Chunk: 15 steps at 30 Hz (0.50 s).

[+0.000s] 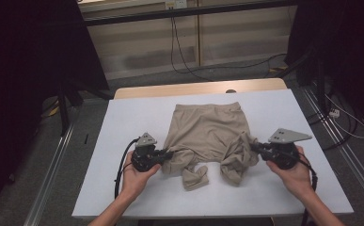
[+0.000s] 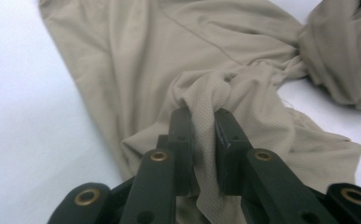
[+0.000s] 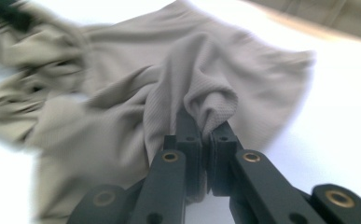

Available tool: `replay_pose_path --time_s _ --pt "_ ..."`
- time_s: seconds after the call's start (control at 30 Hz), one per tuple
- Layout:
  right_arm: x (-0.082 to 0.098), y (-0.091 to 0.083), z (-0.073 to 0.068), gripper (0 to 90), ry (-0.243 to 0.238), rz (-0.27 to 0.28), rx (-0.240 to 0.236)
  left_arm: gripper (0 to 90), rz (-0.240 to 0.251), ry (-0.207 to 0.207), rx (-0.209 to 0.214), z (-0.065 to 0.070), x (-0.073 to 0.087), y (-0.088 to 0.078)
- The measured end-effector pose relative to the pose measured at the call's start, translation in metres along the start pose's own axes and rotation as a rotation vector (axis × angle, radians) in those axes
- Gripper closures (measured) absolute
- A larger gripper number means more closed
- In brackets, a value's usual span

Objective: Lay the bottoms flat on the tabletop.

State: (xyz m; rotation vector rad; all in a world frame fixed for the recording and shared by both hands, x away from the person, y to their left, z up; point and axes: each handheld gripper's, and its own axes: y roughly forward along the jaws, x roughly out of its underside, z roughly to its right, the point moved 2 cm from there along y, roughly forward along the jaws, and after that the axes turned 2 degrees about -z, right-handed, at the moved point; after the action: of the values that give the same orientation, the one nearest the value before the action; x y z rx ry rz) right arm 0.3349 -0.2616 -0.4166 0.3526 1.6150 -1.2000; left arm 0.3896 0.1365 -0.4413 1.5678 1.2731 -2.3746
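High view overlooks; gripper views closely share shorts.

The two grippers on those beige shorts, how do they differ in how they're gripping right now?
The left gripper has a thick fold of the beige shorts between its jaws, which stand slightly apart; the right gripper pinches a thinner bunch, jaws nearly touching. In the high view the left gripper bites the shorts' left edge, the right gripper the right edge. Both are shut on the fabric above the white table.

free: bare white table left, right, near edge | obstacle: rumpled beige shorts mid-table
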Motion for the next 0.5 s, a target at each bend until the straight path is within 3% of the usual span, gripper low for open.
replay_pose_path --time_s 0.1,0.17,0.23,0.33,0.4,0.5 --pt "-0.007 -0.002 0.019 85.1 0.037 0.035 0.064 82.7 0.018 -0.016 -0.022 -0.005 -0.002 -0.001" --pt "-0.008 0.002 0.022 76.5 0.064 0.034 0.058 82.9 0.043 -0.031 -0.042 -0.009 -0.004 -0.001" --pt "-0.008 0.008 0.017 60.4 0.064 0.014 0.027 83.2 0.054 -0.036 -0.059 -0.013 -0.006 0.001" --pt "-0.018 0.013 0.006 47.8 0.044 0.021 0.042 83.1 0.07 -0.043 -0.09 -0.019 -0.012 0.005" --pt "-0.028 0.015 -0.001 42.8 0.039 0.043 0.034 83.1 0.073 -0.045 -0.09 -0.024 -0.017 0.01" --pt "-0.041 0.026 -0.02 42.0 0.011 0.046 -0.043 83.1 0.07 -0.082 -0.066 -0.028 -0.021 0.018"
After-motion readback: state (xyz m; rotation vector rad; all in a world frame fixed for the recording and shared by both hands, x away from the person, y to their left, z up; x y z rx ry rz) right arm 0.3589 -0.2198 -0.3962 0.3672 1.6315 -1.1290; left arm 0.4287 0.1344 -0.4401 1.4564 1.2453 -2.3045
